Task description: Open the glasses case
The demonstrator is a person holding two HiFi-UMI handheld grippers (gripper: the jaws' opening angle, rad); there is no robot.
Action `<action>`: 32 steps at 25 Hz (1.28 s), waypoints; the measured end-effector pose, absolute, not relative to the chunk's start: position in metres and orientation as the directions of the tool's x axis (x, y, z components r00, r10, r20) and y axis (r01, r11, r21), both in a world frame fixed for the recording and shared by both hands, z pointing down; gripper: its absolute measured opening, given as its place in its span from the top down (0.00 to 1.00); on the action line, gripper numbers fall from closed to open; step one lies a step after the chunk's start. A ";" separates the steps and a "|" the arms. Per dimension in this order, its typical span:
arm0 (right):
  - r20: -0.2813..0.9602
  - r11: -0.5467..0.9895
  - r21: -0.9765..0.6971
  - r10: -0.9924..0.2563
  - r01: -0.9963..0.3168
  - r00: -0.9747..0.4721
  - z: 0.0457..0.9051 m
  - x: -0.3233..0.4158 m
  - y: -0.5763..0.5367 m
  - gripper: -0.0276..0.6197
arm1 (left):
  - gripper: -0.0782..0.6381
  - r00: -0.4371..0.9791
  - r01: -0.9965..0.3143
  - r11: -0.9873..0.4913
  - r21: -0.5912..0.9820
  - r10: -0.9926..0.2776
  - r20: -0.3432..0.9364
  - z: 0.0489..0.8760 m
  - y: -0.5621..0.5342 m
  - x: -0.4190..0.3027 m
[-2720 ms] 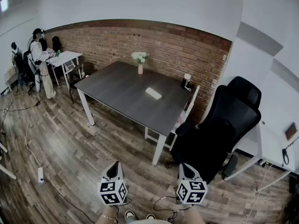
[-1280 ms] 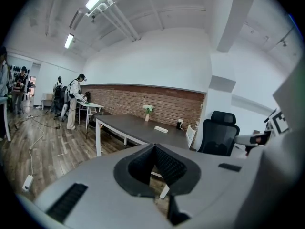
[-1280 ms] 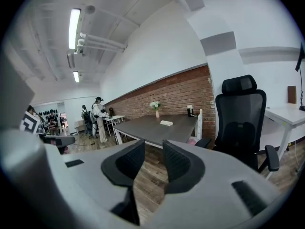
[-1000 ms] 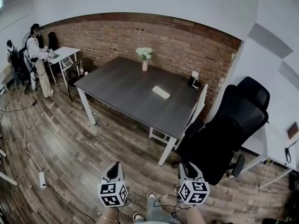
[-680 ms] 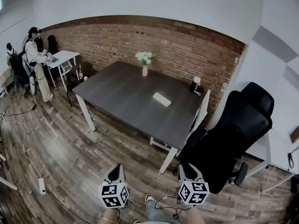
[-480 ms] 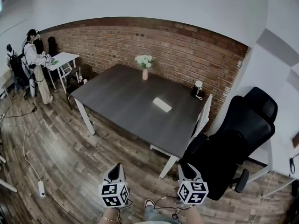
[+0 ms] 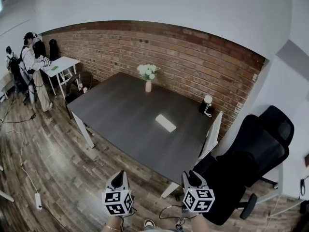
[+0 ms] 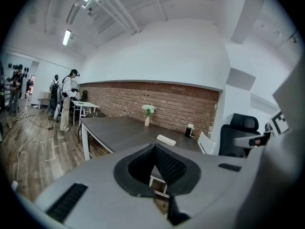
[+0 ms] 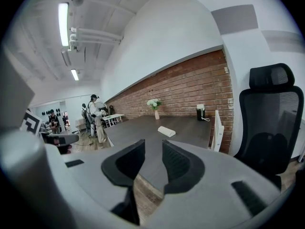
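Observation:
The white glasses case (image 7: 165, 123) lies shut on the dark table (image 7: 120, 115), right of its middle. It also shows in the left gripper view (image 8: 166, 140) and the right gripper view (image 9: 167, 131). Both grippers are held low at the bottom of the head view, well short of the table's near corner. The left gripper (image 7: 119, 177) has its jaws touching at the tips, with nothing between them (image 8: 155, 149). The right gripper (image 7: 189, 176) shows a narrow gap between its jaws, also empty (image 9: 153, 149).
A pink vase of white flowers (image 7: 147, 76) and a small black-and-white device (image 7: 207, 105) stand at the table's far side. A white chair (image 7: 211, 137) and a black office chair (image 7: 256, 149) stand to the right. People (image 7: 30, 50) stand by a white table (image 7: 60, 64) far left. A power strip (image 7: 36, 200) lies on the floor.
The view has moved toward the table, which now sits larger and lower in the head view. Both grippers keep their place at the bottom edge.

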State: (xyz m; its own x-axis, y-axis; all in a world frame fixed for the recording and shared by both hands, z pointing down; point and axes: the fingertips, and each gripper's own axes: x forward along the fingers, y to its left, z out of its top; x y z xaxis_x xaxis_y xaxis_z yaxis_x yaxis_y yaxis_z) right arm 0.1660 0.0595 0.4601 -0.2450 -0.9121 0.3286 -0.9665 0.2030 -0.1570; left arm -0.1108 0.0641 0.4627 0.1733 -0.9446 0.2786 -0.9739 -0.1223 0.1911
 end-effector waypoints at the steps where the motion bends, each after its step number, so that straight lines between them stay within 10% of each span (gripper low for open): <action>1: 0.328 0.207 -0.160 -0.911 -0.965 -0.250 0.460 0.168 0.049 0.78 | 0.90 0.173 -0.974 -0.122 0.191 -0.945 0.278 0.463 0.054 -0.108; 32: 0.355 -0.131 -0.182 -0.933 -0.974 0.060 0.464 0.126 -0.159 0.82 | 0.90 0.522 -0.853 -0.489 0.185 -0.803 0.287 0.464 -0.258 -0.123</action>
State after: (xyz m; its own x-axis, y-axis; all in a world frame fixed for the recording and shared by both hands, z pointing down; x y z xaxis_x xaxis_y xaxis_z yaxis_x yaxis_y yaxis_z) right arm 0.1261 -0.1593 0.4642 0.0596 -0.9330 0.3548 -0.9744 -0.1315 -0.1822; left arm -0.1232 -0.2578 0.4644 0.5224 -0.8031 0.2866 -0.8527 -0.4888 0.1845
